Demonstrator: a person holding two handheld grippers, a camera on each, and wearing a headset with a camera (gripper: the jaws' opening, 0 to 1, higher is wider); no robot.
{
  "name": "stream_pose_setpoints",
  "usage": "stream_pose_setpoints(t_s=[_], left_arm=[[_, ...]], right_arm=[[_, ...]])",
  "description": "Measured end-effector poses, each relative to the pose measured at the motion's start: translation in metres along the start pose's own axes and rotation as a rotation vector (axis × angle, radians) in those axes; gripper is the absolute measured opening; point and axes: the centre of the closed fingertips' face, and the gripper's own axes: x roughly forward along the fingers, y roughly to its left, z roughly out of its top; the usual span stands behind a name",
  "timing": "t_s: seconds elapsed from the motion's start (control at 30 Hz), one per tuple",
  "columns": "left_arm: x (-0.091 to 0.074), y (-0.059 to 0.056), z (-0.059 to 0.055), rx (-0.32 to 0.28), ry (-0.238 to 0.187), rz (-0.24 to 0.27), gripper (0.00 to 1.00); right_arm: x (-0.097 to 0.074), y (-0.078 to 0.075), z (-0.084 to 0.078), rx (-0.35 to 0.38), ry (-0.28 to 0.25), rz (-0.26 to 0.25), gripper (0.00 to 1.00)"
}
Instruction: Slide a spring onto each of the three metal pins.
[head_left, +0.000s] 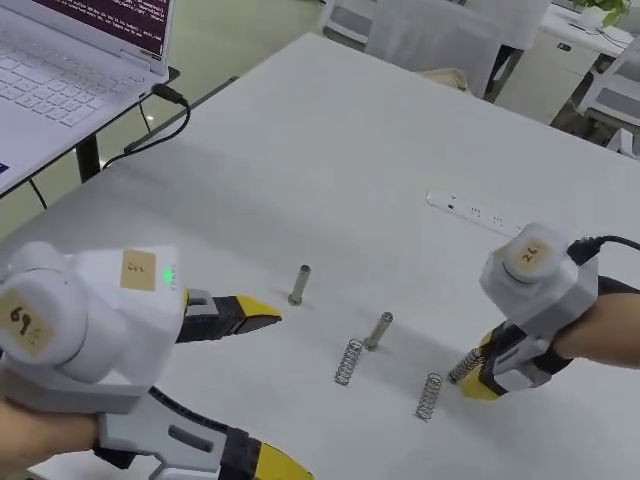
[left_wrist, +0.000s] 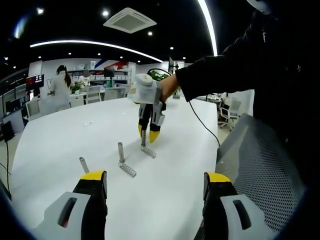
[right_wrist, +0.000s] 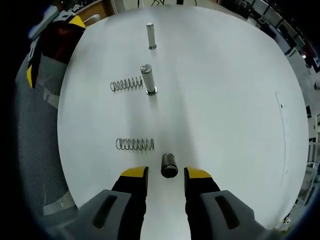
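The right gripper (right_wrist: 166, 174) has its fingers narrow about a spring (right_wrist: 169, 165); whether they grip it I cannot tell. The left gripper (left_wrist: 155, 179) is wide. Best to keep the spring plumb; bare pins (right_wrist: 147, 79) stand at twelve o'clock.

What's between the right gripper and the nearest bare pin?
In the right gripper view, a loose spring lies flat, just beside the line from right gripper to pin.

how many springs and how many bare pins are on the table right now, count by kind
springs: 3, two lying flat, one standing on end
bare metal pins: 2, both upright
total: 5; whether a third pin sits inside the standing spring cannot be told
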Motion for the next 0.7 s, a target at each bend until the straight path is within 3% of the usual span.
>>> stream_pose_setpoints(t_s=[0.13, 0.27, 0.7], left_arm=[[0.000, 0.001, 0.001, 0.002, 0.001, 0.000, 0.75], [0.001, 0.002, 0.001, 0.002, 0.002, 0.003, 0.75], [0.003, 0.005, 0.005, 0.008, 0.011, 0.005, 0.73]], right_arm=[[-0.002, 0.000, -0.002, 0.003, -0.011, -0.006, 0.31], [-0.006, 0.002, 0.004, 0.016, -0.055, -0.011, 0.35], [-0.028, 0.005, 0.011, 0.022, -0.138, -0.053, 0.37]])
